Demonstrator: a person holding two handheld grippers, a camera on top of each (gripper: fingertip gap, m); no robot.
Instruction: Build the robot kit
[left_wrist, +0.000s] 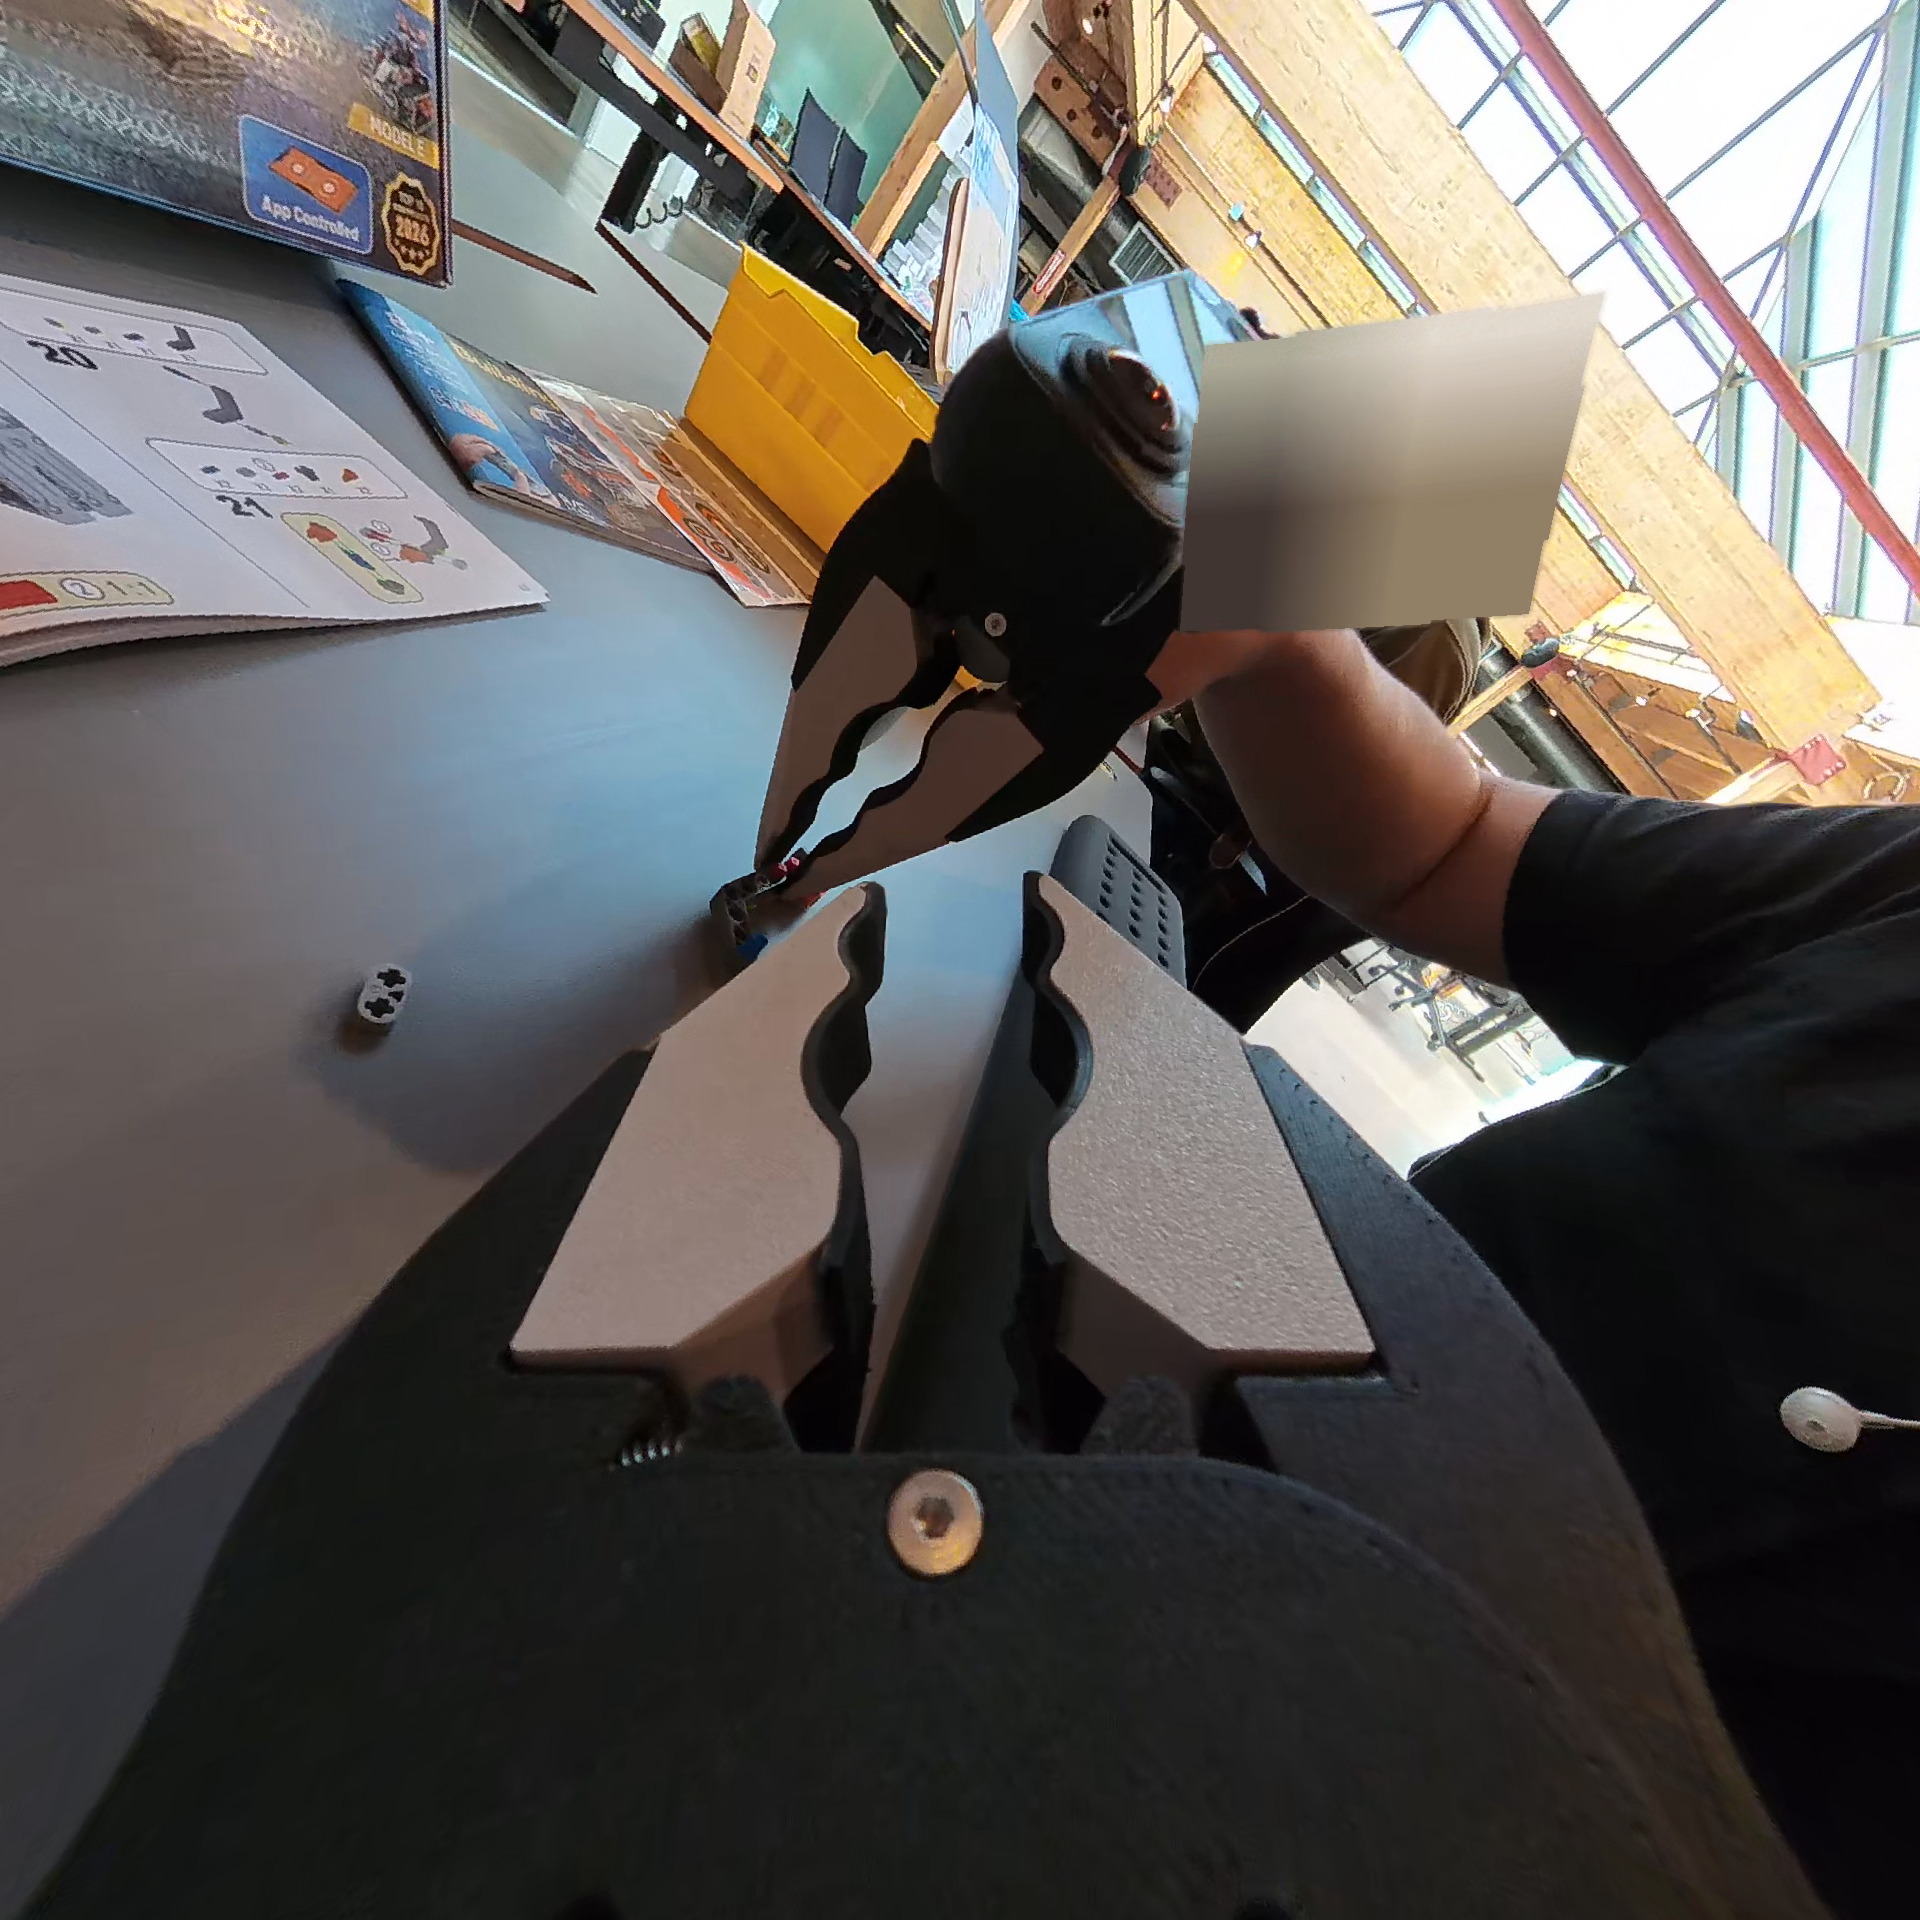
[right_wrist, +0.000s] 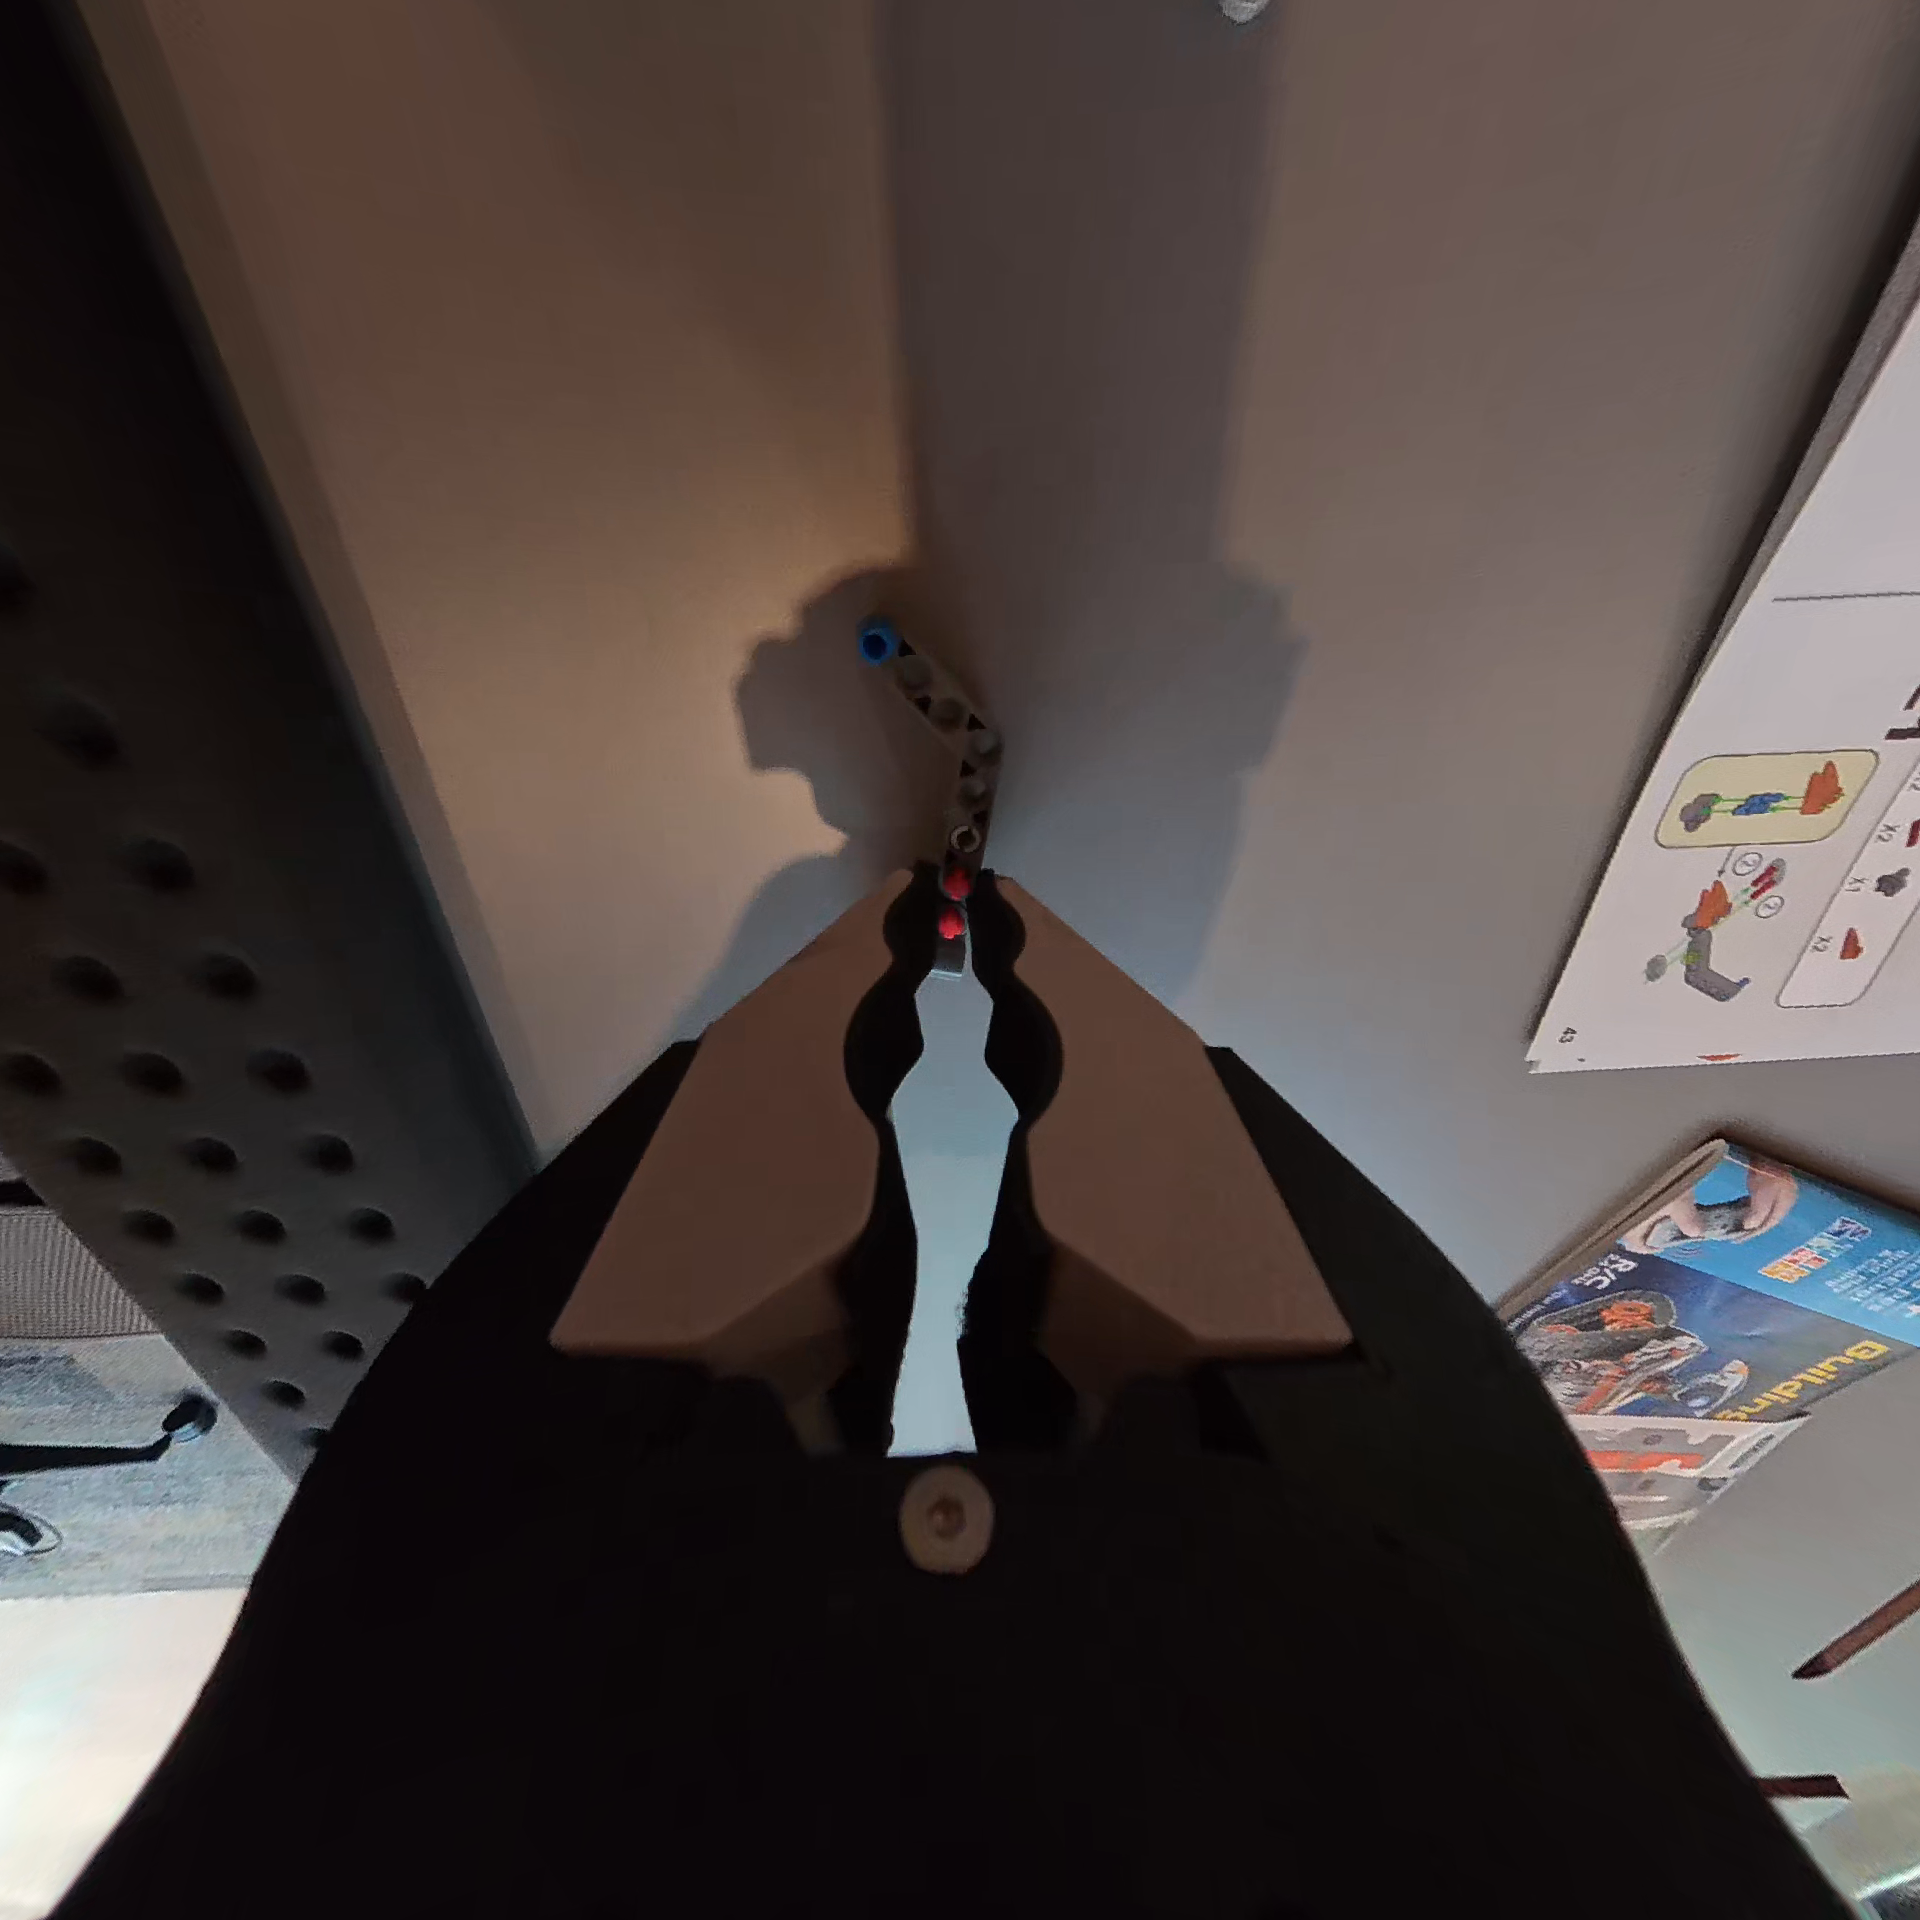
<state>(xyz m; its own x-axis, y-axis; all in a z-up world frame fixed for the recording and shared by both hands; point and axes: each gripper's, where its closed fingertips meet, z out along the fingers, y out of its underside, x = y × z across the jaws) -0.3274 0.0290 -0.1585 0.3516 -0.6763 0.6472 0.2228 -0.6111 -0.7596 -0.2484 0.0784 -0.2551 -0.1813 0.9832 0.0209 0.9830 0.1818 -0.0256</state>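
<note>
My right gripper (right_wrist: 953, 883) is shut on one end of a bent grey beam (right_wrist: 956, 727) with red pins and a blue pin at its far end. The beam rests on the grey table (right_wrist: 623, 364). In the left wrist view the right gripper (left_wrist: 784, 878) comes down from above onto the same beam (left_wrist: 743, 904). My left gripper (left_wrist: 951, 894) is open and empty, low over the table, its tips just beside the beam. A small light-grey connector piece (left_wrist: 382, 997) lies alone on the table to the left of my left gripper.
An open instruction booklet (left_wrist: 208, 468) lies at the far left, with a colourful leaflet (left_wrist: 540, 436) and a toy box (left_wrist: 229, 114) behind it. A yellow bin (left_wrist: 800, 416) stands at the table's far edge. A perforated grey chair back (right_wrist: 187, 935) is close by. A person's arm (left_wrist: 1351, 790) reaches in. Spacing between my two grippers at the tips: around 12 centimetres. Between my left fingertips and the small light-grey connector piece (left_wrist: 382, 997) there is roughly 10 centimetres.
</note>
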